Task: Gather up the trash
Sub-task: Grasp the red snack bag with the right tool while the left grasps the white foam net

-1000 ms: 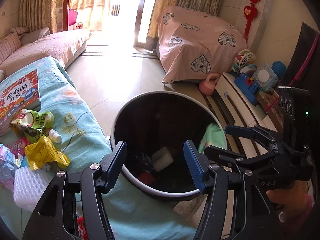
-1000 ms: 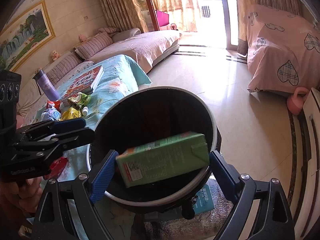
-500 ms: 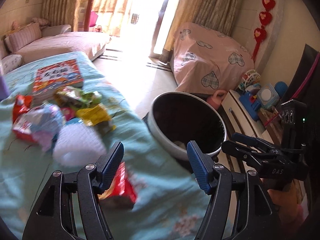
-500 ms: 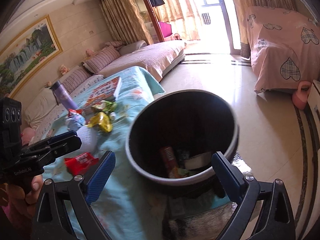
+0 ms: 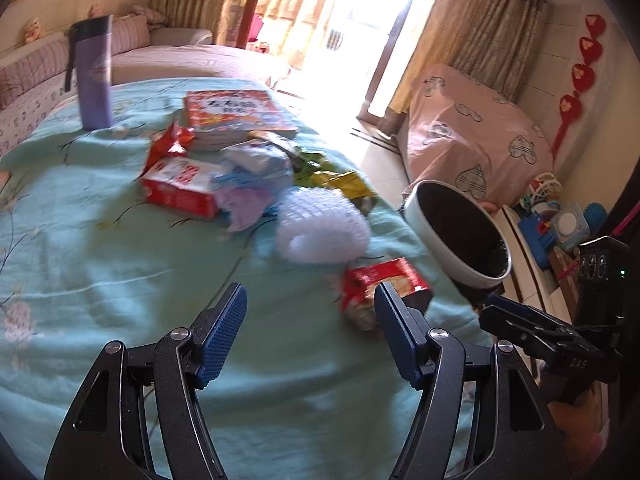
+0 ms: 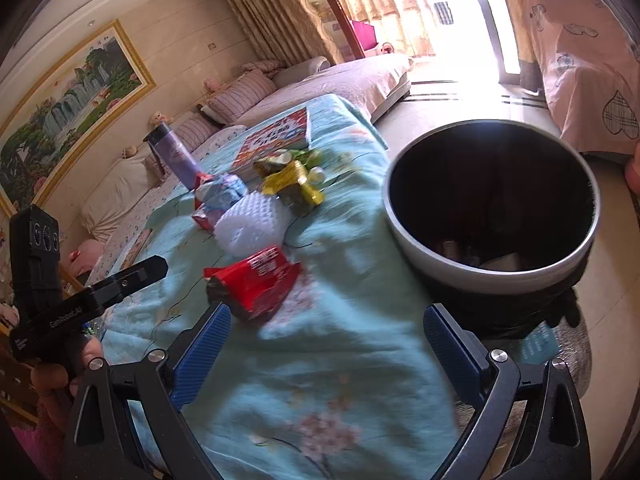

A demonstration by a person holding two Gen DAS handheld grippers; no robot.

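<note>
A round trash bin [image 6: 492, 276] with a white rim stands beside the table; it also shows in the left wrist view [image 5: 436, 232]. Trash lies on the teal tablecloth [image 5: 120, 280]: a red wrapper [image 5: 380, 284] [image 6: 256, 280], a white foam net [image 5: 320, 228] [image 6: 252, 224], a yellow wrapper [image 6: 292, 180], a red-and-white box [image 5: 180, 184]. My left gripper [image 5: 312, 340] is open and empty, just short of the red wrapper. My right gripper [image 6: 324, 352] is open and empty over the table edge, left of the bin.
A purple bottle [image 5: 94, 76] and a red book [image 5: 236, 112] stand at the table's far side. A sofa [image 6: 340, 80] lies beyond. A pink covered piece of furniture [image 5: 472, 140] and toys [image 5: 560, 224] lie past the bin.
The green carton that my right gripper held a second ago has dropped into the bin. Both grippers have swung left from the bin toward the trash on the table.
</note>
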